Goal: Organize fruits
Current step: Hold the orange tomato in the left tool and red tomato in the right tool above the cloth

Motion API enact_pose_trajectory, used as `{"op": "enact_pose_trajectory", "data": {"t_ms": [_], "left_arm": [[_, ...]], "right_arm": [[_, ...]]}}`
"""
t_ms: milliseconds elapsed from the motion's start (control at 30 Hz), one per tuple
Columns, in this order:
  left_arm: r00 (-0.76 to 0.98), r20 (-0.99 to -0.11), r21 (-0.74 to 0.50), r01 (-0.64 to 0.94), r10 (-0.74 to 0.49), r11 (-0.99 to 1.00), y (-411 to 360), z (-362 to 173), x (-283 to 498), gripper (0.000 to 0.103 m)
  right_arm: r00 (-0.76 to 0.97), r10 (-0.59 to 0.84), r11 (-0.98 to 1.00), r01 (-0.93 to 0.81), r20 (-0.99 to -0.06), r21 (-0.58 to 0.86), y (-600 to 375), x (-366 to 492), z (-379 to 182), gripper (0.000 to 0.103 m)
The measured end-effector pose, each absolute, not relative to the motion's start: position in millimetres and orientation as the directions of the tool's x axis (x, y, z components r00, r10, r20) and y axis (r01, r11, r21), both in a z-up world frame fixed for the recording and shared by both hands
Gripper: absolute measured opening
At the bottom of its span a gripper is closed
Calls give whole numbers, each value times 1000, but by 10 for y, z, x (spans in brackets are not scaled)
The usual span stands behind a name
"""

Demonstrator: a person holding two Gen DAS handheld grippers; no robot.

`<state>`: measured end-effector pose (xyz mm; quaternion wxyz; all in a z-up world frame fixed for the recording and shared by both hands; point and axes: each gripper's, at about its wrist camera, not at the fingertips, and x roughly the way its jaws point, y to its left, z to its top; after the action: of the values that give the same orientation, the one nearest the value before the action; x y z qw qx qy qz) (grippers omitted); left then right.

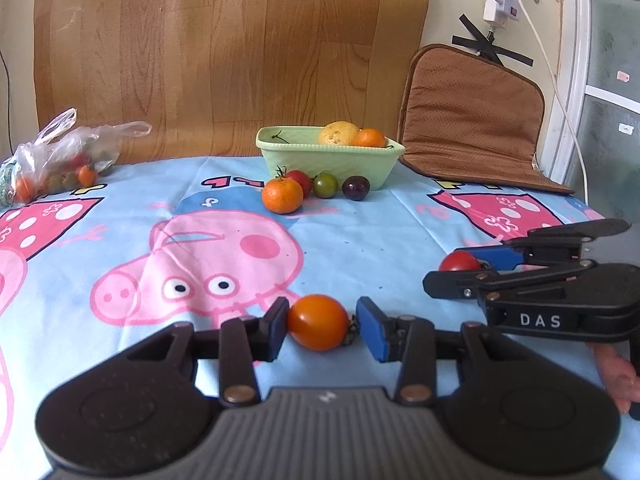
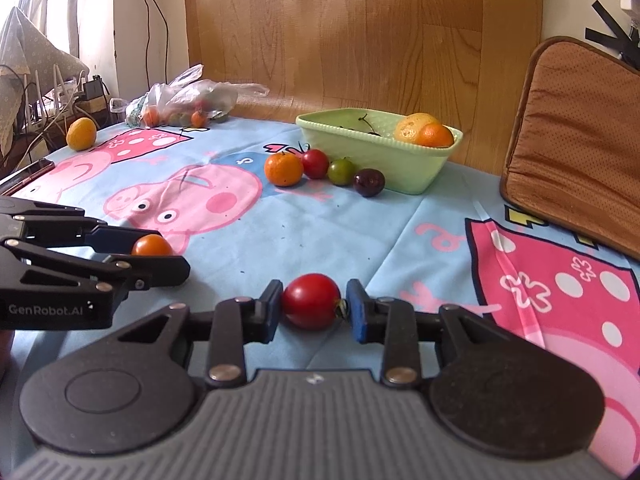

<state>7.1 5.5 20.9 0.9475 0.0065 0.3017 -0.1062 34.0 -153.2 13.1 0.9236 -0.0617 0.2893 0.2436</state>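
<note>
Left tongs (image 1: 322, 326) bracket an orange tomato (image 1: 318, 322), right tongs (image 2: 312, 306) pinch a red tomato (image 2: 311, 306); the green basket (image 2: 400, 160) lies ahead, nearer the right.

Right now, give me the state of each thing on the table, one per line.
left gripper: open around orange tomato, right pad apart
right gripper: shut on red tomato
green basket: upright, holding a yellow fruit and an orange
plastic bag: lying slumped, fruit inside
brown cushion: propped against the wall
</note>
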Motion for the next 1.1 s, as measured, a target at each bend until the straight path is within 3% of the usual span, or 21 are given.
{"op": "enact_pose_trajectory", "data": {"t_ms": [567, 800, 1100], "left_arm": [[792, -577, -49, 210, -200, 976, 46, 202, 87, 43], [794, -574, -52, 207, -199, 977, 42, 207, 85, 33], [792, -576, -56, 208, -202, 976, 51, 208, 80, 33]], "right_arm": [[717, 410, 874, -486, -563, 17, -1533, 296, 132, 38], [716, 414, 870, -493, -562, 13, -1529, 276, 132, 35], [712, 420, 870, -493, -563, 26, -1538, 288, 129, 36]]}}
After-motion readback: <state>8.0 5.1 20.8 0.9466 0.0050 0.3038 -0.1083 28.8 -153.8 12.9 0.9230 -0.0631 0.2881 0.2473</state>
